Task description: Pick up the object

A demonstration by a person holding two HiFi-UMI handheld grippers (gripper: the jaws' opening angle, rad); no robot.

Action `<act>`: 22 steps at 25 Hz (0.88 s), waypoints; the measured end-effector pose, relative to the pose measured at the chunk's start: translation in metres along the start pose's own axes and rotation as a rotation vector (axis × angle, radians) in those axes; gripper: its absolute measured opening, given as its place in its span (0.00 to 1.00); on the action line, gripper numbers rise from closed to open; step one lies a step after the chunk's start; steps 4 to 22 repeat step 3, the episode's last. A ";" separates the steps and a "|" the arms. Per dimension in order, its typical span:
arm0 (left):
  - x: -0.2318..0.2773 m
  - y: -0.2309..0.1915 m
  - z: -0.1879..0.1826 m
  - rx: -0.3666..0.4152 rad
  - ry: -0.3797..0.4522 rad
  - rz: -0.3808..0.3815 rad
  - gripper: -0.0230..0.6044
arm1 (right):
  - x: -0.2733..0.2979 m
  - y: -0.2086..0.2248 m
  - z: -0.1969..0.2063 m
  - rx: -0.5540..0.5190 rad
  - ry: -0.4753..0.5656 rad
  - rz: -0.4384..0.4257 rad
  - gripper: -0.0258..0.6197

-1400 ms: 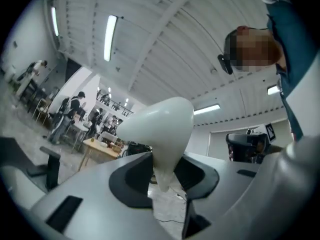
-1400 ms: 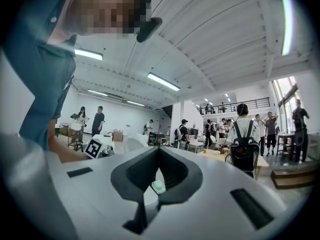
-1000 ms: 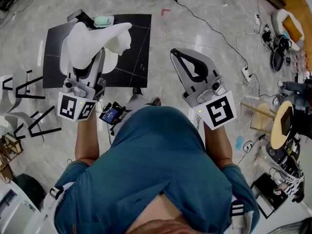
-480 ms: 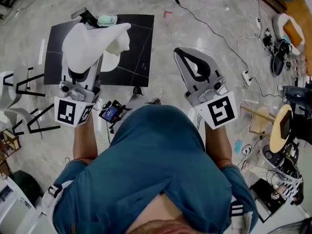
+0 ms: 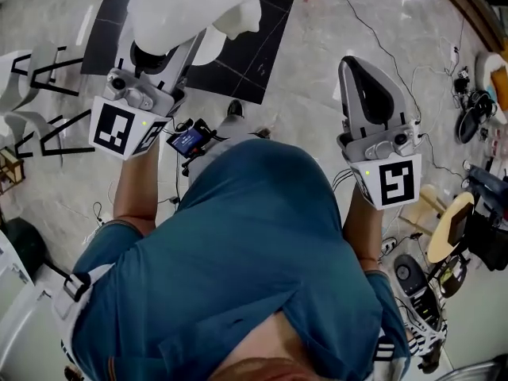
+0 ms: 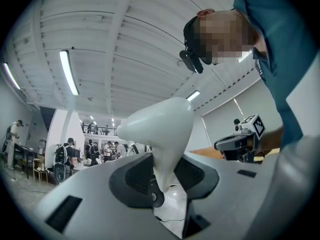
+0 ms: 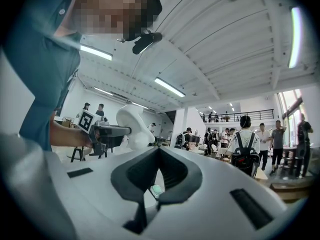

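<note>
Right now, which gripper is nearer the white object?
Left. The left gripper is clamped on the white object; the right gripper sits off to the side, clear of it, jaws together.

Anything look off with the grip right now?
Nothing spilled or damaged. The white object is pinched by its narrow end in the left claw, bulk overhanging the tips; right claw shut, empty.

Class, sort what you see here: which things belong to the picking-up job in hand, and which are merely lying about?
In the job:
- smooth white curved plastic object
- left claw, shut on it and holding it up

Lying about or idle:
- black floor mat
- small blue-screened device
- round tan wooden board
- right claw, shut and empty
</note>
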State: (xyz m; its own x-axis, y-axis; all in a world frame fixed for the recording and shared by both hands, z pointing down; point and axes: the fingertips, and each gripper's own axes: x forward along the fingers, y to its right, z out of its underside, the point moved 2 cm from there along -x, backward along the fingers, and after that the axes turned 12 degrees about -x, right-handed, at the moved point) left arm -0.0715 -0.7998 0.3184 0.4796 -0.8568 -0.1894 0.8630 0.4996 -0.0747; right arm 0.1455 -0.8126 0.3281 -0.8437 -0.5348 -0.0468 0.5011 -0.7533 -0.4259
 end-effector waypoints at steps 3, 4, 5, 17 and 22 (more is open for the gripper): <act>-0.003 0.001 0.001 -0.001 0.002 0.000 0.24 | -0.002 -0.003 -0.002 -0.003 -0.001 0.002 0.06; -0.003 0.001 0.001 -0.001 0.002 0.000 0.24 | -0.002 -0.003 -0.002 -0.003 -0.001 0.002 0.06; -0.003 0.001 0.001 -0.001 0.002 0.000 0.24 | -0.002 -0.003 -0.002 -0.003 -0.001 0.002 0.06; -0.003 0.001 0.001 -0.001 0.002 0.000 0.24 | -0.002 -0.003 -0.002 -0.003 -0.001 0.002 0.06; -0.003 0.001 0.001 -0.001 0.002 0.000 0.24 | -0.002 -0.003 -0.002 -0.003 -0.001 0.002 0.06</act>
